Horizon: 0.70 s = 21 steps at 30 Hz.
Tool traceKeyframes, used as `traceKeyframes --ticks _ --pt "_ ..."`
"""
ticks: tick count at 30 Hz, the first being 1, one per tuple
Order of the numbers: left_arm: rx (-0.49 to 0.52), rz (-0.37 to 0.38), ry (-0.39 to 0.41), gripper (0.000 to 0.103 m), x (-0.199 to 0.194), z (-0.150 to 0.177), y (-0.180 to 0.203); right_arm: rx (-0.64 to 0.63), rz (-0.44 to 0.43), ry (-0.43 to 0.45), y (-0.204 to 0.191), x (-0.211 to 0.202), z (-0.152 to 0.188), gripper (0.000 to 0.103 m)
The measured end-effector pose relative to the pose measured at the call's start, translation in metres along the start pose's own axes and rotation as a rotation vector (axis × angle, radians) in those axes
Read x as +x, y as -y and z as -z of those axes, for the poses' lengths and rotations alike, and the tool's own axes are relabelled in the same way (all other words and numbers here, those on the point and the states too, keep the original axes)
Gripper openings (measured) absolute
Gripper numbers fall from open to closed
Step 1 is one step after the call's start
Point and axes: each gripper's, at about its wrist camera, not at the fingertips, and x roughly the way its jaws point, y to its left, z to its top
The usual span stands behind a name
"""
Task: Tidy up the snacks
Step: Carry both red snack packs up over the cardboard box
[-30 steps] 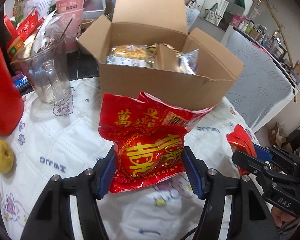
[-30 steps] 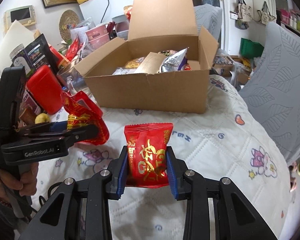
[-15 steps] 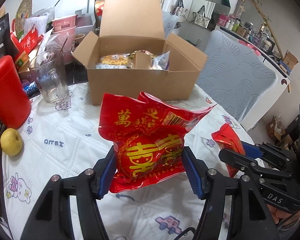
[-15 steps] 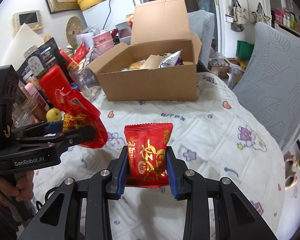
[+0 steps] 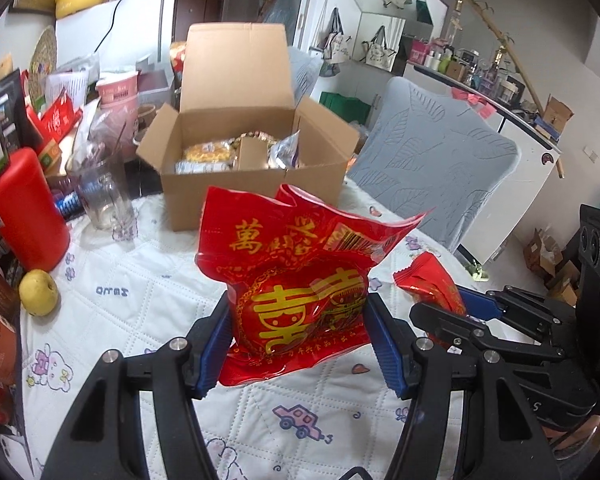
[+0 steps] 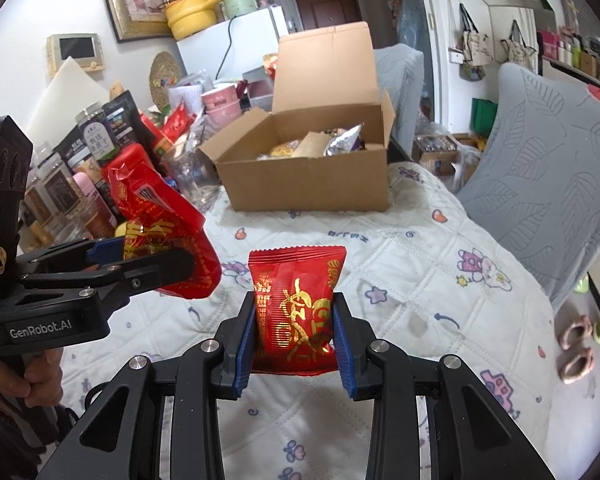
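My left gripper is shut on a large red snack bag with gold characters, held above the quilted table; the bag also shows in the right wrist view. My right gripper is shut on a smaller red snack packet, seen from the left wrist view at the right. An open cardboard box holding several snack packs stands at the far side of the table, its lid flap upright; it also shows in the right wrist view.
A red container, a glass mug and a yellow fruit sit at the left, with jars and packets crowded behind. A grey chair stands at the table's right edge.
Both grippers have pulled back and risen from the box with their bags still held. The box now looks smaller and farther away.
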Motion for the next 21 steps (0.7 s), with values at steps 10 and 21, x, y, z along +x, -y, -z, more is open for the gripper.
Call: traceKeyframes --ticks 10,21 --pt "0.016 0.009 0.055 0.063 -0.016 -0.021 0.006 -0.037 -0.026 0.055 -0.005 -0.018 -0.017 0.034" --pt "0.015 -0.002 0.104 0.063 -0.01 -0.06 -0.005 -0.079 -0.051 0.105 -0.003 -0.012 -0.062 0.034"
